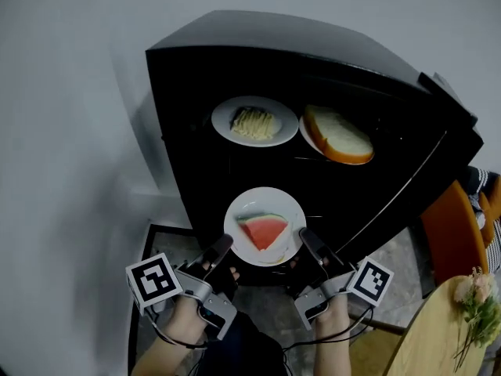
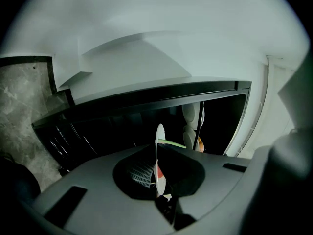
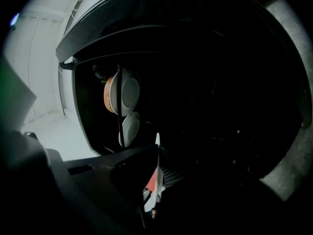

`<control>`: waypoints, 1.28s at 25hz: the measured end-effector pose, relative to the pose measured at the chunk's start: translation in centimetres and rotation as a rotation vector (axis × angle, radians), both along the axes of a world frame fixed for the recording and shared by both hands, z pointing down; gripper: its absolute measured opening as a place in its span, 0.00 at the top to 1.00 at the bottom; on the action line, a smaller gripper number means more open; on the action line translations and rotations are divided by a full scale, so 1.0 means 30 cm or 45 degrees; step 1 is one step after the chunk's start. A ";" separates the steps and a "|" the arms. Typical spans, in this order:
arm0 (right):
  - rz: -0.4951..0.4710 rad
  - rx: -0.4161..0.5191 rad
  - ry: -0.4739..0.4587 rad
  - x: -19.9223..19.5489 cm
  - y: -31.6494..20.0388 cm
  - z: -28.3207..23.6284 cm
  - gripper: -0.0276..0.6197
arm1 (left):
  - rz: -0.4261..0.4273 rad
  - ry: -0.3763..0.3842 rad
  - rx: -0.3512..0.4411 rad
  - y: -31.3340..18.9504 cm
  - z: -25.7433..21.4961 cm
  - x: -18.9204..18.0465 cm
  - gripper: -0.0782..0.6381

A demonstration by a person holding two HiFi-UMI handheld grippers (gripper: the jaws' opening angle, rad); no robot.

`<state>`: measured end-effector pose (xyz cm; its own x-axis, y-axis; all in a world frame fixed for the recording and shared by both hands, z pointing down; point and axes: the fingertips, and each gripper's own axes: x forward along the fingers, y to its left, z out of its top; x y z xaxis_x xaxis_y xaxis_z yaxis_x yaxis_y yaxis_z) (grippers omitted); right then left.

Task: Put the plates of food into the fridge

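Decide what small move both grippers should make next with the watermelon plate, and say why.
Probably ease the watermelon plate forward, kept level, into the open fridge. The left gripper and right gripper are each shut on opposite rims of it. The plate hangs just in front of the opening, not yet on a shelf. A shelf inside already holds a noodle plate and a bread plate.
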<state>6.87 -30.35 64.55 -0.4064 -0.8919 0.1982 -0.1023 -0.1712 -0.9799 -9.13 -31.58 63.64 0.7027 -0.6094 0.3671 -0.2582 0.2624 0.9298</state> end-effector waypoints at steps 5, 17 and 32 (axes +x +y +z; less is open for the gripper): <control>0.142 0.019 0.045 0.023 -0.018 0.044 0.93 | -0.047 0.058 0.049 -0.005 0.058 0.003 0.87; 0.297 -0.042 0.148 0.048 -0.045 0.138 0.93 | -0.135 0.106 0.016 -0.025 0.157 0.018 0.87; 0.248 -0.104 0.408 0.043 -0.128 0.228 0.93 | -0.214 0.134 -0.073 -0.062 0.240 0.023 0.87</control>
